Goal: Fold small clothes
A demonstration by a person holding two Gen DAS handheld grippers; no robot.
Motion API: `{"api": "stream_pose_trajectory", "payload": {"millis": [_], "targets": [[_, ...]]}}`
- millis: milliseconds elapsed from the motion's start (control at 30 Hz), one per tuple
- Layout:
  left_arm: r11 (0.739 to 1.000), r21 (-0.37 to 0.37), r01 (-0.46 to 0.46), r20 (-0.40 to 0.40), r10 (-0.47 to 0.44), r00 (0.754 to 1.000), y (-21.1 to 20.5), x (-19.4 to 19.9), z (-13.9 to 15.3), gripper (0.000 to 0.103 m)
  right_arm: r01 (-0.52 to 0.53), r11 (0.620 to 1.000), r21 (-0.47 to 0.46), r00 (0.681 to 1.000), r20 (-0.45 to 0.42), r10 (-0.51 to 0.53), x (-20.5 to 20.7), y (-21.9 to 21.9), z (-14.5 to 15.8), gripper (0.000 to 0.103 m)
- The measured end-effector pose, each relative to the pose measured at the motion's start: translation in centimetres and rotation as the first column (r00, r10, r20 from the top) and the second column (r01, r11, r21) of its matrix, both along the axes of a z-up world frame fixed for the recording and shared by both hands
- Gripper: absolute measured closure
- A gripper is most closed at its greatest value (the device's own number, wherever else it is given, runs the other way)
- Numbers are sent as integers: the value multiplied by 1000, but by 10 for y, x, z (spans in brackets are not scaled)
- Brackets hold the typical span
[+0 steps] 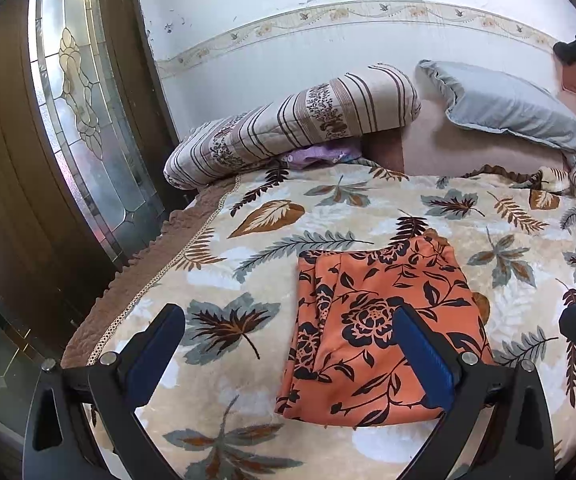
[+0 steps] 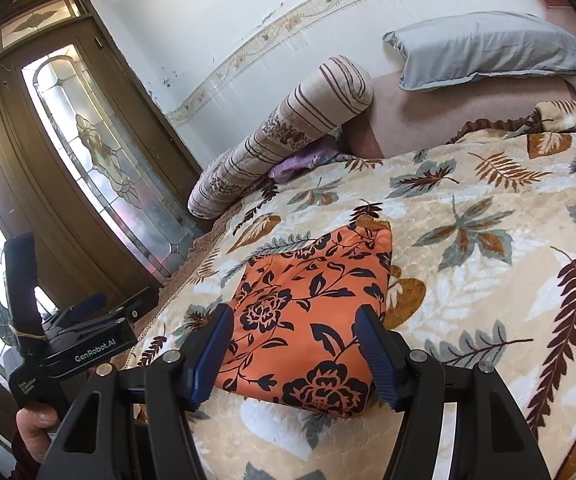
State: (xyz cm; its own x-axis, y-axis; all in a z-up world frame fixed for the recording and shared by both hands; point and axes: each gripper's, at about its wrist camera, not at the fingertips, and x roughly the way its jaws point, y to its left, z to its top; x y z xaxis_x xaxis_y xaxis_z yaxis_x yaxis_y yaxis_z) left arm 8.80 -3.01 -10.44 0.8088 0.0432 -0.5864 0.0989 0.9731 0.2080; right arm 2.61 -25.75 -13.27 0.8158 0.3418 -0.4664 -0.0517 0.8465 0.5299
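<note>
An orange garment with a black flower print (image 1: 383, 332) lies folded into a neat rectangle on the leaf-patterned blanket (image 1: 248, 248). It also shows in the right wrist view (image 2: 307, 320). My left gripper (image 1: 288, 328) is open and empty, above the garment's near left part. My right gripper (image 2: 293, 328) is open and empty, hovering over the garment's near edge. The left gripper body (image 2: 76, 344), held by a hand, shows at the left of the right wrist view.
A striped rolled quilt (image 1: 295, 124) lies at the bed's far left over a purple cloth (image 1: 319, 156). A grey-blue pillow (image 1: 503, 104) lies at the head. A wooden door with leaded glass (image 1: 76, 120) stands left of the bed edge.
</note>
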Motion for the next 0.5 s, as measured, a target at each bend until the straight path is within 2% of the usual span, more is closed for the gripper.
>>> {"api": "stream_pose_trajectory", "payload": {"millis": [500], "targets": [[1000,-3,-10,28,10,1000,0,-6,8,0,7,1000,0,999,37,-7,-9,-5,7,36]]}}
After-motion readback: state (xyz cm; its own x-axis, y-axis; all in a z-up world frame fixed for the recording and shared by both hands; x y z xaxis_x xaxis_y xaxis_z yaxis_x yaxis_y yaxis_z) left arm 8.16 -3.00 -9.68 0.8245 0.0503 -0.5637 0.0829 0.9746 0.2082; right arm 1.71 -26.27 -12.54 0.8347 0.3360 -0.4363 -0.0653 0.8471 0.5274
